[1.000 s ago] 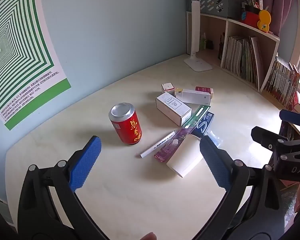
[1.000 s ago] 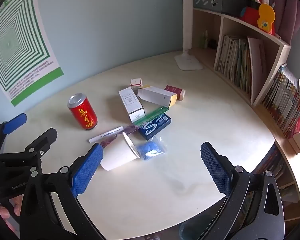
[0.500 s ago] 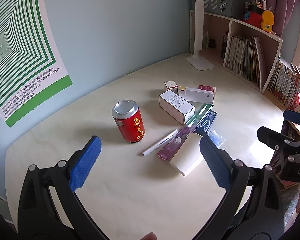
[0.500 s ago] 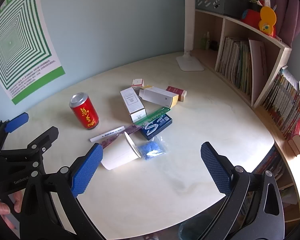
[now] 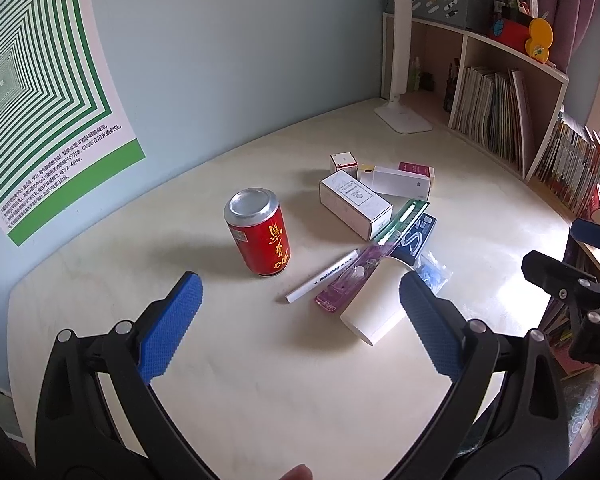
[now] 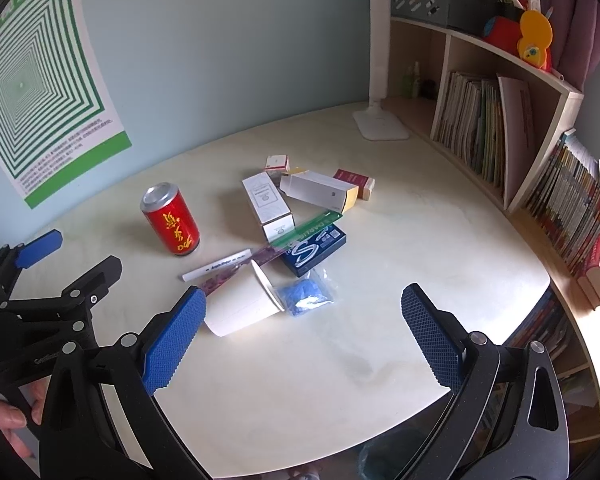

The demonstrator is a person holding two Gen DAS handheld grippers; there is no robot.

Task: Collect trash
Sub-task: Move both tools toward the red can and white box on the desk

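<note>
A pile of trash lies mid-table. A red can [image 5: 261,234] [image 6: 171,225] stands upright on its left. A white paper cup [image 5: 376,306] [image 6: 244,304] lies on its side nearest me. Beside it are a white pen [image 5: 322,276], a blue plastic bag [image 6: 306,292], a dark blue packet [image 6: 314,250], a green strip [image 6: 306,229] and several small white boxes [image 5: 354,204] [image 6: 268,204]. My left gripper [image 5: 296,326] is open and empty, above the table short of the can and cup. My right gripper [image 6: 304,338] is open and empty, just short of the cup.
A white desk lamp [image 5: 400,80] stands at the back of the cream table [image 6: 340,380]. A bookshelf [image 6: 500,128] full of books runs along the right side. A green-striped poster [image 5: 40,80] hangs on the wall at left. The table's front edge [image 6: 340,452] is close below the right gripper.
Both grippers have drifted slightly toward the pile, so the can and cup sit a bit nearer. Both stay open and empty.
</note>
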